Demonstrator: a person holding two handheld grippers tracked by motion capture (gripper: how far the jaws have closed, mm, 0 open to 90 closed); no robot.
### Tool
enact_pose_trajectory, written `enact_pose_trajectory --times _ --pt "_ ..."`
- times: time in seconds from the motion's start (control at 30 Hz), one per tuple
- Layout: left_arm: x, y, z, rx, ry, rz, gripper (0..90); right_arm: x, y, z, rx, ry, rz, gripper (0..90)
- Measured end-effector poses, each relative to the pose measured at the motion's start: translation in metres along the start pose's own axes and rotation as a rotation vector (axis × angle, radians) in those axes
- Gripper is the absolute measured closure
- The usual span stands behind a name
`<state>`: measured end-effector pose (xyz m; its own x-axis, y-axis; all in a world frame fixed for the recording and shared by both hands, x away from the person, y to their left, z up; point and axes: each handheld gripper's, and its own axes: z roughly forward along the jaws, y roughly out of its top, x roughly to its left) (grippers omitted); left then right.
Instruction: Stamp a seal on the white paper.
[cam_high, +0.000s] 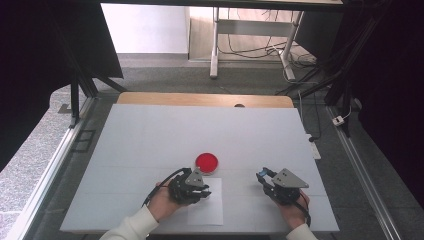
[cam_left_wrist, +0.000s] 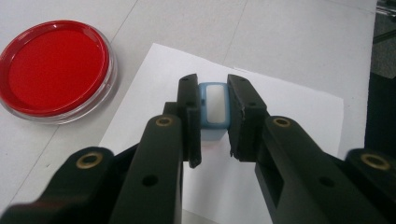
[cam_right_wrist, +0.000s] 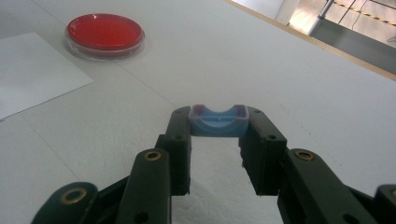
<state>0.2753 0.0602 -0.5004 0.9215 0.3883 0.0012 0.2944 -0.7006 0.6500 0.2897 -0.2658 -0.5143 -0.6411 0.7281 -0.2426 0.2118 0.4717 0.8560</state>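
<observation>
Red ink pad (cam_high: 206, 162) just beyond left gripper (cam_left_wrist: 214, 100), clamped on blue stamp (cam_left_wrist: 214, 109); right gripper (cam_right_wrist: 218, 123) clamped on blue cap (cam_right_wrist: 218, 122).

A white-topped table (cam_high: 150, 135) with a wooden far edge stands on grey carpet (cam_high: 165, 80). Beyond it, the metal legs of another desk (cam_high: 215, 45) rise beside tangled cables (cam_high: 260, 50) and a pale wall (cam_high: 145, 27), dark curtains (cam_high: 45, 60) flanking both sides.

The high view looks forward and down over the worktop (cam_high: 150, 135). Each tongs camera sits close behind its jaws, low; both share the red dish (cam_left_wrist: 53, 70) ahead of them.
</observation>
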Motion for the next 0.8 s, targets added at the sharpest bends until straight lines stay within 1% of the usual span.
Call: enact_pose_trajectory --times 0.03,0.17,0.27,0.43,0.67,0.8 --pt "-0.0003 -0.0002 0.0000 -0.001 0.001 0.003 76.0 0.0000 0.0001 -0.0002 0.001 -0.005 -0.001 64.1" --pt "-0.0011 0.0009 0.0000 0.008 0.006 0.013 76.0 0.0001 -0.0001 0.0005 -0.001 0.003 0.001 64.1" --pt "-0.0006 0.0016 -0.0001 0.014 0.004 0.007 76.0 0.0004 0.0001 0.0003 0.001 0.001 -0.001 64.1" --pt "0.0008 0.0011 0.0001 0.010 -0.005 0.002 76.0 0.0002 0.0000 0.0005 -0.001 0.002 0.002 64.1" --pt "-0.0007 0.0016 -0.0001 0.015 0.005 0.005 75.9 0.0008 0.0003 -0.0003 -0.001 0.002 0.000 64.1" --pt "0.0009 0.0011 -0.0004 0.012 -0.005 -0.003 75.9 0.0005 0.0003 -0.0001 -0.001 0.002 0.002 64.1"
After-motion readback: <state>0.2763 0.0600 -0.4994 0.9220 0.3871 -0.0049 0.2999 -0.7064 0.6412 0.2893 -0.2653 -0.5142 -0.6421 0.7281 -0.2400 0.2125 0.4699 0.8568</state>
